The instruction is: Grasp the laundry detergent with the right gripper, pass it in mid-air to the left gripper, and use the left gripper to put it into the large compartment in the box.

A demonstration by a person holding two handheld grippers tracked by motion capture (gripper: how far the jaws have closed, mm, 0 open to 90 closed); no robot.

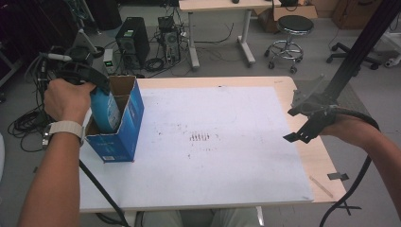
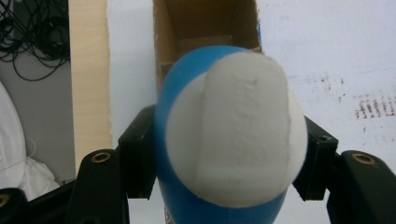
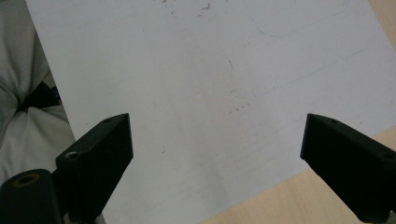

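Observation:
My left gripper [image 1: 100, 89] is shut on a blue bottle [image 1: 107, 110] with a white end [image 2: 233, 135]. Its black fingers [image 2: 137, 158] press the bottle's two sides. The bottle hangs over an open blue cardboard box [image 1: 120, 139] at the table's left edge, and its lower part dips into the box's nearer compartment. The brown inside of the box [image 2: 205, 28] shows beyond the bottle in the left gripper view. My right gripper [image 1: 302, 132] hovers above the table's right side. It [image 3: 224, 158] stands open with nothing between its jaws.
A white sheet [image 1: 227, 142] with faint ink marks covers most of the wooden table [image 1: 283, 85]. On the floor beyond are a computer tower [image 1: 132, 40], cables, a stool [image 1: 291, 33] and another desk. A black post [image 1: 359, 47] rises at the right.

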